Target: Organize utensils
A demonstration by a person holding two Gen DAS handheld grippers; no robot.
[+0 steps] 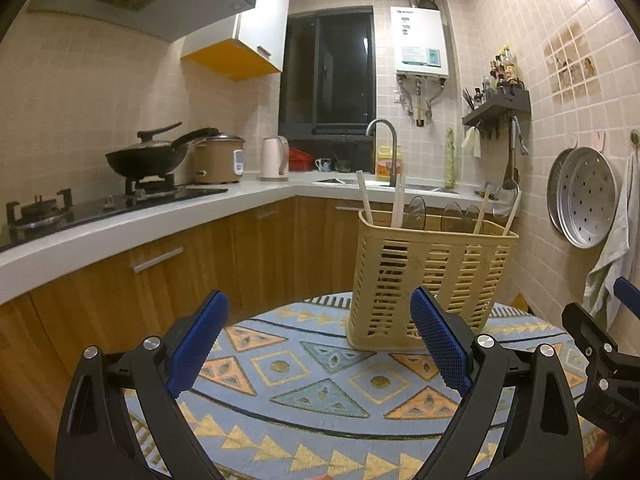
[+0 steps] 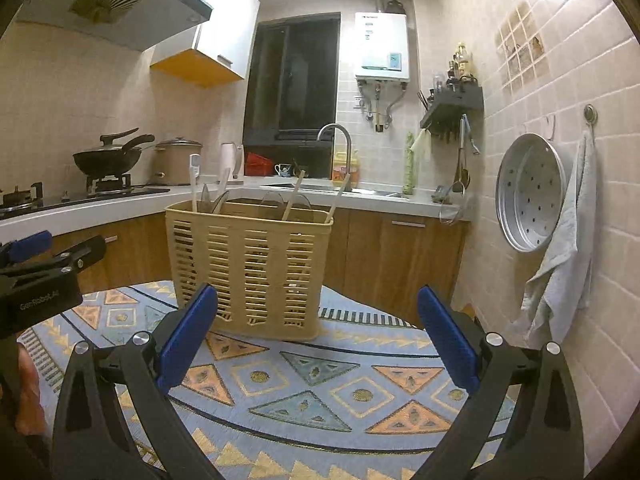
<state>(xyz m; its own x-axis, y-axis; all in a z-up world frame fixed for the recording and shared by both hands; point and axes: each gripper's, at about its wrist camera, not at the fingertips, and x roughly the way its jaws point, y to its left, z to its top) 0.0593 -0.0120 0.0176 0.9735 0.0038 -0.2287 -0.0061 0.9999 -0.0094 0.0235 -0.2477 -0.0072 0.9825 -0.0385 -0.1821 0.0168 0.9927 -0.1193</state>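
A beige slotted utensil basket (image 1: 430, 280) stands upright on a patterned blue tablecloth (image 1: 320, 392); it also shows in the right wrist view (image 2: 248, 268). Several pale utensil handles (image 1: 398, 200) and clear spoon bowls (image 1: 414, 212) stick up from it. My left gripper (image 1: 320, 320) is open and empty, short of the basket and to its left. My right gripper (image 2: 318, 314) is open and empty, in front of the basket's right end. Each gripper shows at the edge of the other's view.
The table edge lies just behind the basket. Behind it are wooden cabinets and a white counter (image 1: 200, 216) with a wok (image 1: 146, 158), rice cooker (image 1: 218, 160), kettle (image 1: 274, 158) and sink tap (image 1: 382, 128). A steamer tray (image 2: 528, 192) and towel (image 2: 568, 248) hang on the right wall.
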